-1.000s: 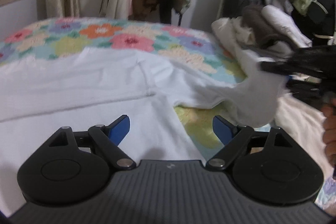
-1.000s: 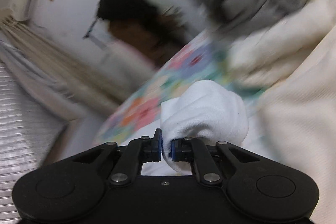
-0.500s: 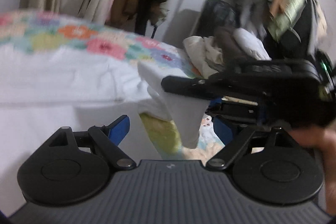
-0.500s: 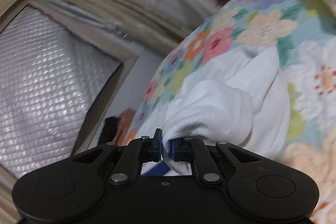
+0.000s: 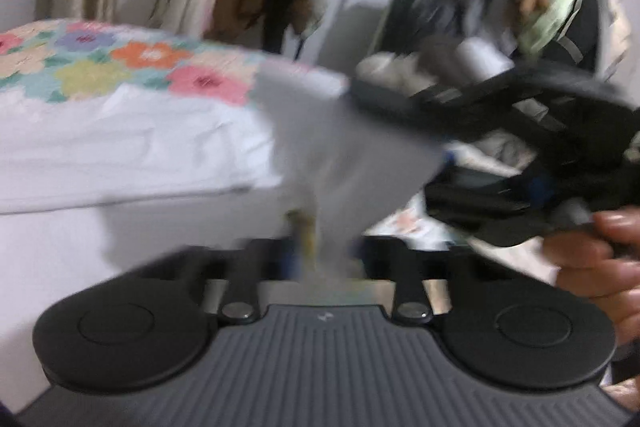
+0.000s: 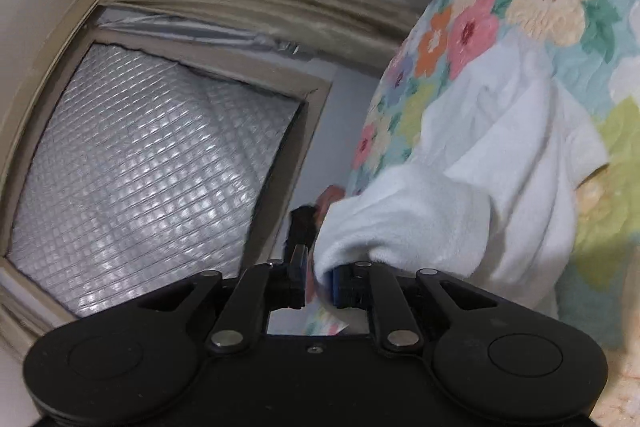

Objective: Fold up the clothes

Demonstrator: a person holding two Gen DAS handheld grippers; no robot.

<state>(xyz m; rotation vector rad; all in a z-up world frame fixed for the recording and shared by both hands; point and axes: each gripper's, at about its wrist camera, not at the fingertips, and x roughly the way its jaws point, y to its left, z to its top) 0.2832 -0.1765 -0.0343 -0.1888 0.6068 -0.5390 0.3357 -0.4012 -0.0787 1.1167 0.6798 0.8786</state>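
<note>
A garment is spread on the bed; a clothes pile is heaped at its far right corner

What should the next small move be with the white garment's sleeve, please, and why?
Probably let the right gripper finish releasing and draw back. Its jaws have just been opening around the sleeve, while the left gripper has closed on the hanging end, so the handover looks nearly done.
</note>
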